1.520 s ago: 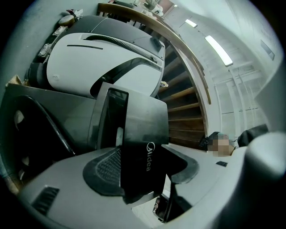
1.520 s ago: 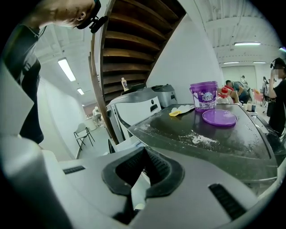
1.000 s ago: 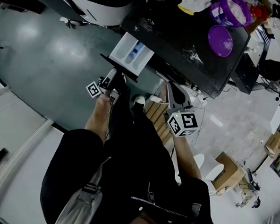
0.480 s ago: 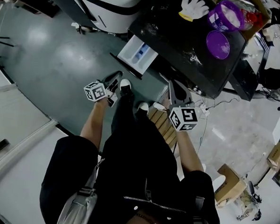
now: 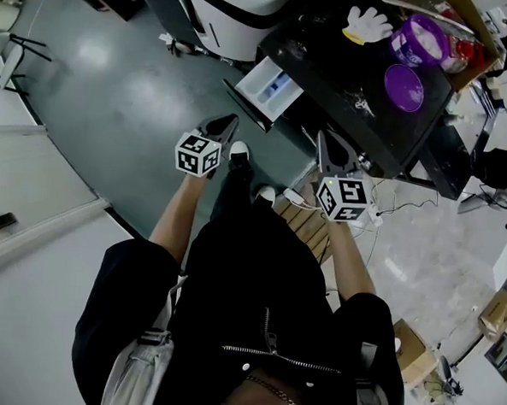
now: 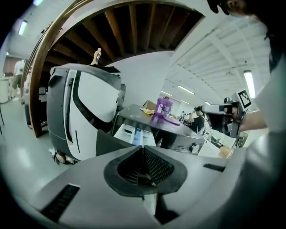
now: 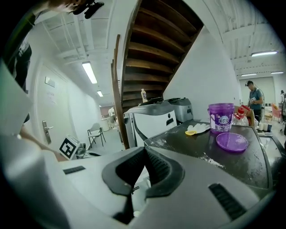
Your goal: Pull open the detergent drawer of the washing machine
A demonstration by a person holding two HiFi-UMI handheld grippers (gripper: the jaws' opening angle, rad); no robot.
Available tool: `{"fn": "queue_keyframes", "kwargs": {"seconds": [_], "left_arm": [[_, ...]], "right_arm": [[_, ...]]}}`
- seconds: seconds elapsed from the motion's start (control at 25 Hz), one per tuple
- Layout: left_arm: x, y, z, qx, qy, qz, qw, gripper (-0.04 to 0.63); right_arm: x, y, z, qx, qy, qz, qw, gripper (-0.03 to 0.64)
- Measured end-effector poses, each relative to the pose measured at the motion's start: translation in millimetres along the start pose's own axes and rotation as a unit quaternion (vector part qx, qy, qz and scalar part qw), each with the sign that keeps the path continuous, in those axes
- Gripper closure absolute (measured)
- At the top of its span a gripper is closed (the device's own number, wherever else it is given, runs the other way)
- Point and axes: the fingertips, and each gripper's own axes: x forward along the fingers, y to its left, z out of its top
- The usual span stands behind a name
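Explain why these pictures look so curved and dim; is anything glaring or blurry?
Head view: dim, with a pale glare patch on the floor. Left gripper view: fisheye bends the wooden beams; the left gripper up close is soft. Right gripper view: a ceiling lamp glares, corners go black.

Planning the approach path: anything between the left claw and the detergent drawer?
Nothing visible. The left claw, shut and empty, hangs short of the detergent drawer, which stands pulled out. In the head view only bare floor shows below the gap between them. The left gripper view sees the drawer straight over the jaws, unblocked.
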Motion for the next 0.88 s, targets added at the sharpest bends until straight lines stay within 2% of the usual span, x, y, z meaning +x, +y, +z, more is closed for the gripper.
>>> {"fn": "queue_keyframes", "kwargs": {"seconds": [0.24, 0.4, 0.64, 0.88], "left_arm": [[-20.6, -40.0, 38.8, 0.077, -0.031, 0.014, 0.9964, 0.569], [-37.7, -61.9, 68.5, 0.112, -0.058, 0.022, 0.9918, 0.569], [-65.1, -85.2, 104.1, 0.124, -0.100, 0.040, 0.9864, 0.569], [-81.1, -97.3, 114.9, 0.143, -0.111, 0.045, 0.9825, 0.569]], "right_arm": [[-14.6, 8.4, 15.0, -0.048, -0.017, 0.010, 0.999, 0.612], [-27.0, 11.2, 25.1, -0.054, -0.036, 0.008, 0.998, 0.614], [-49.3, 5.3, 37.4, -0.059, -0.053, -0.003, 0.997, 0.614], [-57.2, 8.3, 45.6, -0.063, -0.069, -0.005, 0.996, 0.614]]}}
